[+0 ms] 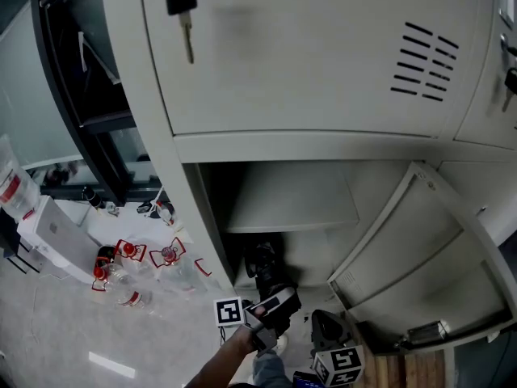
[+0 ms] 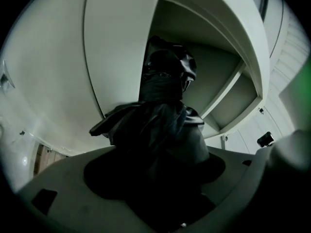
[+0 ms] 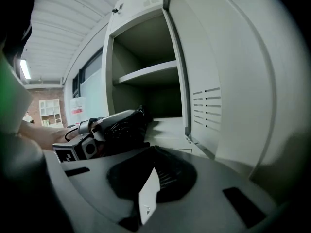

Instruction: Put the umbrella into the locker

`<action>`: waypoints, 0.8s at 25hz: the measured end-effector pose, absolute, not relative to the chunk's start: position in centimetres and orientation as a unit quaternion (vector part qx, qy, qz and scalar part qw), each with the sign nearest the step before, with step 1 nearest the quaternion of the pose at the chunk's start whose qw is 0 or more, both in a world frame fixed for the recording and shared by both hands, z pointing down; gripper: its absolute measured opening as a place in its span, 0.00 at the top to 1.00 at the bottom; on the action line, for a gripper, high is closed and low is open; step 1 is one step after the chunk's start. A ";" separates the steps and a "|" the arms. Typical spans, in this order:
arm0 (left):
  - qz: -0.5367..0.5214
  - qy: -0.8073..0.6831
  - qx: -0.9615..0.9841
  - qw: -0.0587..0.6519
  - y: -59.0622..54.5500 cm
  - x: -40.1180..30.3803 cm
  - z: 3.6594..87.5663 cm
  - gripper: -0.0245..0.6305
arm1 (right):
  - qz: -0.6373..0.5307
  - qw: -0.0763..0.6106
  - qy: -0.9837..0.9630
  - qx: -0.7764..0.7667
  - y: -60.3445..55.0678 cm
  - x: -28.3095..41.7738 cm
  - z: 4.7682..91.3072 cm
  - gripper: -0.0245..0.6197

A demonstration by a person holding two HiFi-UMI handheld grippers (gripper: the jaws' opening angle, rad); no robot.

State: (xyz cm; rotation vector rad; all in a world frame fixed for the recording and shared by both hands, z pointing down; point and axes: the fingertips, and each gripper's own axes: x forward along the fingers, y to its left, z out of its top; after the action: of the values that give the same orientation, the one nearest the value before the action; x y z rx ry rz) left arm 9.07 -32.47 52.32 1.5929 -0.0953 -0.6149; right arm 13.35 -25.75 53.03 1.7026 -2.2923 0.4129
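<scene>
Hangs back with right claw (image 1: 325,324) pinched together, empty. Cups the umbrella (image 2: 163,125) in left claw (image 1: 273,301) — spread wide round its near end — long axis straight ahead, far end lying past the front edge of the locker (image 1: 291,148) floor.

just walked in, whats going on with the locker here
A person is putting a black folded umbrella into the open lower compartment of a grey metal locker. The left gripper is at the opening, with the umbrella between its wide-set jaws and the far end already inside. The right gripper hangs beside the open door, empty, jaws together.
</scene>
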 end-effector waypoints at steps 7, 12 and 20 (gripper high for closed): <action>-0.270 -0.073 0.713 0.643 -31.5 8.2 52.3 0.45 | 0.135 0.128 -0.789 0.586 -24.3 13.5 52.5 0.96; -0.258 -0.088 0.728 0.629 -29.7 7.6 52.4 0.45 | 0.128 0.124 -0.791 0.585 -23.3 13.1 51.9 0.96; -0.109 -0.145 0.844 0.504 -24.6 6.9 53.5 0.45 | 0.102 0.117 -0.800 0.579 -21.5 11.3 50.6 0.96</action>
State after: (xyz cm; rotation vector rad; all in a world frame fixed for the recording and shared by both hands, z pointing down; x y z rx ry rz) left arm 6.93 -24.59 53.52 2.0387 -0.3496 -0.2643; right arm 11.31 -21.52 50.56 1.6958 -2.3424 0.2988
